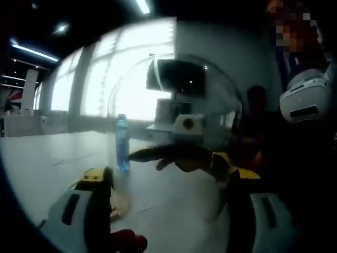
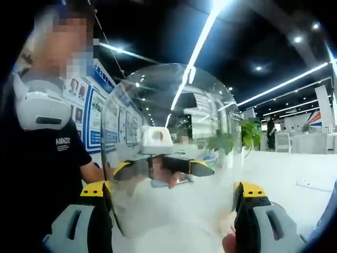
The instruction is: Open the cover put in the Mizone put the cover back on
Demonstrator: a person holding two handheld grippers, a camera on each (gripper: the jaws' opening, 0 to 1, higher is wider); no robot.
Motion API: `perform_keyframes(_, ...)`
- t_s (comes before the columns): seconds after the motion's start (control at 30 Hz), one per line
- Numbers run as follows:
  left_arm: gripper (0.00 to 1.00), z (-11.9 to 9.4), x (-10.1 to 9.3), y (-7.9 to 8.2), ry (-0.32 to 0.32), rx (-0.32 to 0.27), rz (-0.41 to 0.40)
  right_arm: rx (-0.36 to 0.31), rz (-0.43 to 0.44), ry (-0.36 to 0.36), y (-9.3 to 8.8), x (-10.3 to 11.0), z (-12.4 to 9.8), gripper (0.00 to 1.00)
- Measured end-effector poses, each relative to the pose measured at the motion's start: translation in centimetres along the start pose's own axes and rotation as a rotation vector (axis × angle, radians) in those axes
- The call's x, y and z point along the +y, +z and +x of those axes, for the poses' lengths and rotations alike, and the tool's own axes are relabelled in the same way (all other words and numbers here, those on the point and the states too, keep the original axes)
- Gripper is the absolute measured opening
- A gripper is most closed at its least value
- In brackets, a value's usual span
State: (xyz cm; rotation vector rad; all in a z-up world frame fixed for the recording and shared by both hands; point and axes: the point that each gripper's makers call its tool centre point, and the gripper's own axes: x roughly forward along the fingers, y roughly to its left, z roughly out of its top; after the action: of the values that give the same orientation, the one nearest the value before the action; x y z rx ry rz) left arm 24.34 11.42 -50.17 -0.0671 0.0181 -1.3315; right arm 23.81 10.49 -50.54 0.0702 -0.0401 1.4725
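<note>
A big clear dome cover (image 1: 174,100) fills the space between my left gripper's (image 1: 171,176) yellow-tipped jaws, which press on its two sides. In the right gripper view the same cover (image 2: 174,121) sits between my right gripper's (image 2: 172,190) jaws, also touching both sides. Each gripper faces the other through the plastic: the right gripper (image 1: 181,158) in the left gripper view, the left gripper (image 2: 163,166) in the right gripper view. A blue Mizone bottle (image 1: 122,143) stands upright on the white table (image 1: 58,158), seen through the cover's left edge. Whether it is under the cover I cannot tell.
The person (image 2: 58,153) in a black shirt stands close behind the cover, with a white device (image 2: 39,105) at the chest. A tan flat thing (image 1: 119,205) lies on the table by my left jaw. Bright windows (image 1: 131,68) are behind the table.
</note>
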Motion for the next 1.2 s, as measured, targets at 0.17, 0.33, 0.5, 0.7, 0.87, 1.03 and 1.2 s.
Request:
perform_keyframes(0.17,0.78,-0.1,0.0,-0.1,0.004,-0.002,0.002,0.000,0.000,-0.001,0.0,0.0,-0.1,0.90)
perform_keyframes(0.33,0.77,0.1,-0.6,-0.2,0.014,-0.003,0.000,0.001,-0.001,-0.004,0.0,0.2,-0.2,0.90)
perform_keyframes(0.5,0.76,0.1,-1.1,-0.3,0.024,0.003,0.005,-0.005,-0.001,-0.006,0.0,0.1,-0.3,0.90)
perform_keyframes(0.7,0.75,0.1,-1.3,-0.4,0.033,0.002,0.007,-0.015,-0.003,-0.010,0.0,0.0,-0.4,0.90)
perform_keyframes(0.87,0.74,0.2,-1.4,-0.4,0.043,-0.001,0.009,-0.021,-0.004,-0.020,0.0,-0.1,-0.5,0.90)
perform_keyframes(1.03,0.74,-0.1,-1.2,-0.5,0.054,-0.019,0.004,-0.033,-0.002,-0.034,-0.1,0.0,-0.7,0.88)
perform_keyframes(1.2,0.73,-0.5,-1.3,-0.5,0.071,-0.017,0.018,-0.043,0.005,-0.038,0.0,0.0,-1.2,0.86)
